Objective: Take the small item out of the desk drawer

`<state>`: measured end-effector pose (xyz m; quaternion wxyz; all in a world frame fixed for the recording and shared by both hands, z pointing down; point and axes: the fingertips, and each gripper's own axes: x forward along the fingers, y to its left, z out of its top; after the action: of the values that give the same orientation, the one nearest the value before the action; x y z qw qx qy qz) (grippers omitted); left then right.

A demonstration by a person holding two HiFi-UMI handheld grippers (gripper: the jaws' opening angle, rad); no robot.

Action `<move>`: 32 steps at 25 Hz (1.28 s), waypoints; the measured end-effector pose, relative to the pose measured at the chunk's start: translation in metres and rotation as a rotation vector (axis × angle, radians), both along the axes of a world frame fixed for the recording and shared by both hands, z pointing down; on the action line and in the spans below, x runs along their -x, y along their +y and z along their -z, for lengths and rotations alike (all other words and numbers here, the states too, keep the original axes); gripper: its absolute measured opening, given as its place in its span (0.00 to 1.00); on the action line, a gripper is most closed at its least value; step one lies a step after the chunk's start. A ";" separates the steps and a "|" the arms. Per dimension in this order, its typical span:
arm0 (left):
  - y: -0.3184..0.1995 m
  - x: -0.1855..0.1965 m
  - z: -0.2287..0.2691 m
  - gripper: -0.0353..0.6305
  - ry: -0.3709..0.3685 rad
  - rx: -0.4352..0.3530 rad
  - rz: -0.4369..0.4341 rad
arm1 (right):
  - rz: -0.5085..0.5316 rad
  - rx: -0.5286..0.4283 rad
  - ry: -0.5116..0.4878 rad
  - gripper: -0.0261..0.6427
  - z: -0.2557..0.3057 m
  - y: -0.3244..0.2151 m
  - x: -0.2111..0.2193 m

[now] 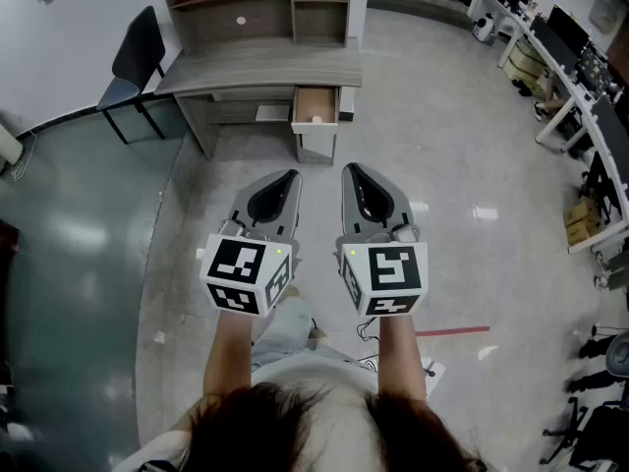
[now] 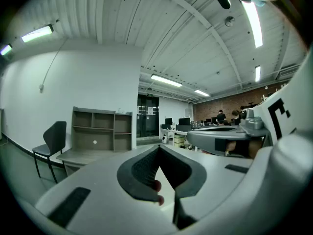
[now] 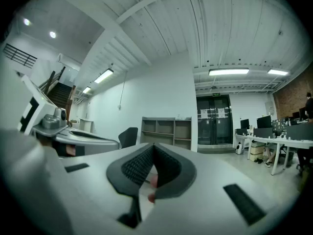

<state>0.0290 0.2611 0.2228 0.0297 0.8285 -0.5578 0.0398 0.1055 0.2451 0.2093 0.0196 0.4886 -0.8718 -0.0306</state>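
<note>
Both the left gripper [image 1: 291,177] and right gripper [image 1: 352,171] hold their jaws clenched together, empty.

I count two grippers in front of me, the left gripper [image 1: 292,176] and the right gripper [image 1: 350,170], and two marker cubes [image 1: 246,273], one on each. Ahead I see one desk [image 1: 265,67], with one shelf unit [image 1: 257,8] standing on it and one open drawer [image 1: 313,99] under its top. In that drawer I make out one small round item [image 1: 316,119]. One dark chair [image 1: 135,57] stands beside the desk.
</note>
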 end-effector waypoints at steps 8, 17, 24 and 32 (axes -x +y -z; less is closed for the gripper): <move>-0.030 -0.001 -0.003 0.07 0.004 -0.012 -0.002 | -0.011 -0.015 0.001 0.08 -0.003 -0.026 -0.004; -0.090 0.013 -0.007 0.07 0.008 -0.004 -0.021 | -0.030 0.009 -0.025 0.08 -0.006 -0.083 0.007; -0.140 0.040 -0.013 0.07 0.021 0.015 -0.032 | -0.045 0.033 0.007 0.08 -0.015 -0.133 0.033; -0.197 0.085 -0.020 0.07 0.036 0.031 -0.043 | -0.057 0.061 0.023 0.08 -0.022 -0.191 0.076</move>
<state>-0.0564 0.0641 0.2428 0.0514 0.8402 -0.5387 0.0342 0.0295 0.0540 0.2316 0.0454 0.5120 -0.8577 -0.0092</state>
